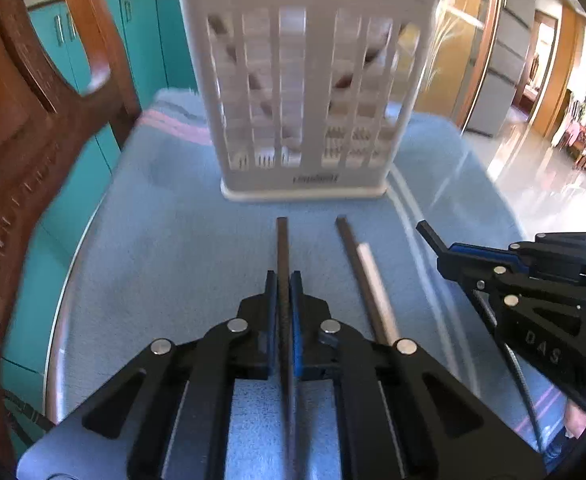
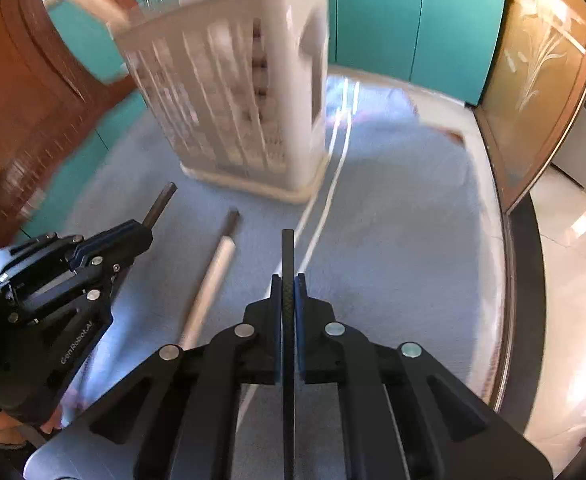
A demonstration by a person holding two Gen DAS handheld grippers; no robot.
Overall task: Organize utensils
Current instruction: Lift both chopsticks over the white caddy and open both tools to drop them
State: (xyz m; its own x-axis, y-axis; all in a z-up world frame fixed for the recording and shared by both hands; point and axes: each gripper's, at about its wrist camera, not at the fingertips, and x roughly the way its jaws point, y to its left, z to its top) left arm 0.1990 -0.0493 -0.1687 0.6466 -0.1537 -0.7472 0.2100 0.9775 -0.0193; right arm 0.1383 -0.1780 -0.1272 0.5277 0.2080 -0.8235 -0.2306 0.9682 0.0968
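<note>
A white slotted utensil holder (image 1: pixel 305 92) stands upright on the blue cloth; it also shows, blurred, in the right wrist view (image 2: pixel 245 96). My left gripper (image 1: pixel 283 280) is shut on a dark chopstick (image 1: pixel 282 240) that points toward the holder. My right gripper (image 2: pixel 288 284) is shut on a black chopstick (image 2: pixel 287 252). Each gripper shows in the other's view, the right (image 1: pixel 449 250) and the left (image 2: pixel 141 226). A dark stick (image 1: pixel 347 236) and a pale stick (image 1: pixel 375 280) lie side by side on the cloth between the grippers, also in the right wrist view (image 2: pixel 213 276).
A blue cloth (image 1: pixel 165 240) covers the round table, whose rim (image 2: pixel 505 280) curves at the right. A wooden chair (image 1: pixel 33 120) stands close at the left. Teal cabinets (image 2: pixel 413 20) are behind. Tiled floor (image 1: pixel 533 168) lies beyond the table.
</note>
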